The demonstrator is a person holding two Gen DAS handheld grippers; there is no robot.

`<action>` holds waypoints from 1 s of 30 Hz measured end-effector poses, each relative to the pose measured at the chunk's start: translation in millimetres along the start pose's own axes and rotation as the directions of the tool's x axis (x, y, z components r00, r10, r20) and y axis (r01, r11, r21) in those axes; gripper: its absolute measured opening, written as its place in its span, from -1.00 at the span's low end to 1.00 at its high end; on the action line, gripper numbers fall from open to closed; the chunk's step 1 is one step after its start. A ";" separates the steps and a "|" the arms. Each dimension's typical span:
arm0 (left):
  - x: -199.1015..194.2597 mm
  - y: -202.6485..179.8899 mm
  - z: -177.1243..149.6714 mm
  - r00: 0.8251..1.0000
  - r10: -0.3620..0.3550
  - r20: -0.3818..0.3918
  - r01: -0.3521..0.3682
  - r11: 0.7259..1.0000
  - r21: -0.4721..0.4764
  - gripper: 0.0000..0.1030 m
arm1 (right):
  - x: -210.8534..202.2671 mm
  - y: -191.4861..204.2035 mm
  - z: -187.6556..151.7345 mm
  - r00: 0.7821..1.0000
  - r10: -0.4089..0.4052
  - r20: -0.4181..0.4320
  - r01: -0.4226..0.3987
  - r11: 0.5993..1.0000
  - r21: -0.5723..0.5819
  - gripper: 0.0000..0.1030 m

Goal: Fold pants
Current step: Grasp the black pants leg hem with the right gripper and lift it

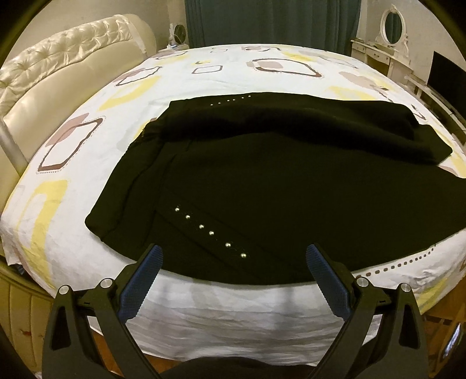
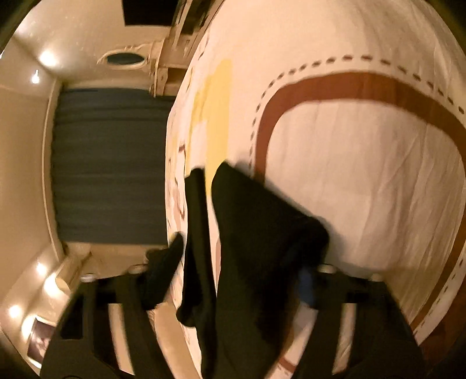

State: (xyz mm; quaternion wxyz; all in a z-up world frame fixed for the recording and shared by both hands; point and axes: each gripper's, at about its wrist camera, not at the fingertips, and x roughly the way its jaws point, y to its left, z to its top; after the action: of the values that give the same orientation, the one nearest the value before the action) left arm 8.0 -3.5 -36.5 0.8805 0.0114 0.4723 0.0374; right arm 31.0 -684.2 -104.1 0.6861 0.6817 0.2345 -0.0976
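A pair of black fabric pants (image 1: 276, 186) lay spread across a bed covered by a white sheet printed with brown and yellow rounded squares (image 1: 72, 239). In the left wrist view, the left gripper (image 1: 233, 263) hovered at the near edge of the bed, its two blue ribbed fingers (image 1: 142, 280) spread wide apart and holding nothing. The pants lay directly ahead of it, their near hem just beyond the fingertips. A row of small silver studs (image 1: 209, 232) ran diagonally across the cloth just ahead of the fingers. Farther ahead, part of the garment was folded back over itself, forming a thick band (image 1: 291, 128). A cream tufted headboard (image 1: 67, 75) stood to the far left of the gripper, and a dark green curtain (image 1: 271, 23) hung beyond the bed.

The right wrist view was blurred and tilted sideways. The right gripper (image 2: 233, 280) was draped in black cloth (image 2: 256, 239), which hung between and over its fingers, with the printed sheet (image 2: 364, 180) beyond it. A glimpse of blue finger pad (image 2: 305, 284) showed at the cloth's edge, but whether the fingers were pinching the fabric could not be told.
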 end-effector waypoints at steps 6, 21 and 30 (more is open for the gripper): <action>3.6 -6.1 5.7 1.000 -0.018 0.008 0.018 1.000 -0.003 0.91 | -1.0 13.7 19.4 0.998 -0.053 0.018 0.056 0.986 -0.160 -0.88; 13.6 12.1 25.9 0.997 -0.075 0.022 0.074 0.996 0.045 0.91 | -41.8 13.5 43.3 0.937 -0.250 0.244 0.310 0.916 -0.255 -0.24; 35.0 102.5 74.9 0.986 -0.164 -0.010 0.163 0.986 -0.030 0.90 | 39.5 148.5 -61.7 0.983 -0.171 -0.072 0.068 0.695 -0.716 0.11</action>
State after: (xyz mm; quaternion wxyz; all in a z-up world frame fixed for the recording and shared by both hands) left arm 84.0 102.5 -18.4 0.8778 -0.0406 0.4765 -0.0280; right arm 121.1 -608.6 12.5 0.8704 0.3529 0.3432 0.0015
